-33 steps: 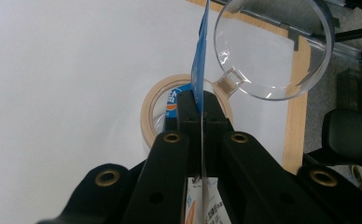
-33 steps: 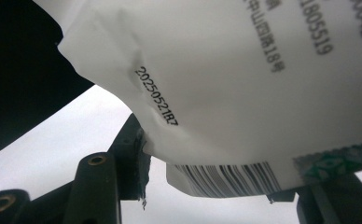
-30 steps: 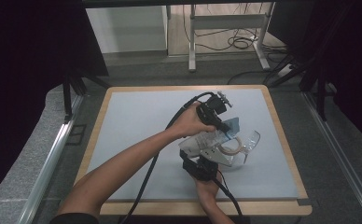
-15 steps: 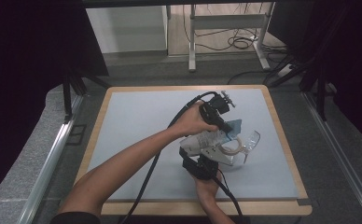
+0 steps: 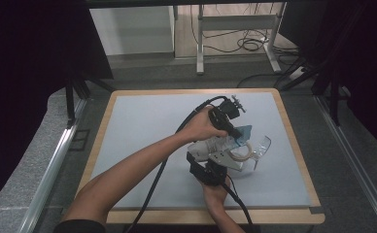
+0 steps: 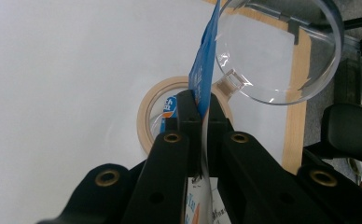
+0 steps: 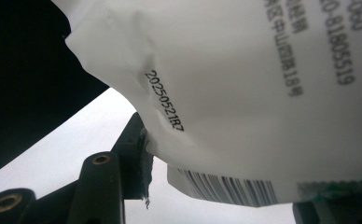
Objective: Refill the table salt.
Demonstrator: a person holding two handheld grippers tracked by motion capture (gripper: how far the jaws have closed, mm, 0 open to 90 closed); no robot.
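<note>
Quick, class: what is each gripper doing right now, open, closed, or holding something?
Left gripper: closed on the blue top edge of the white packet.
Right gripper: closed on the same packet's lower end, by the barcode.

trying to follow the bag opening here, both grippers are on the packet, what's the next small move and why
Probably pull the left gripper away from the right gripper to tear the top. Its jaws are shut on the packet's blue edge, the right grips the white body, and the clear bowl waits beside it.
</note>
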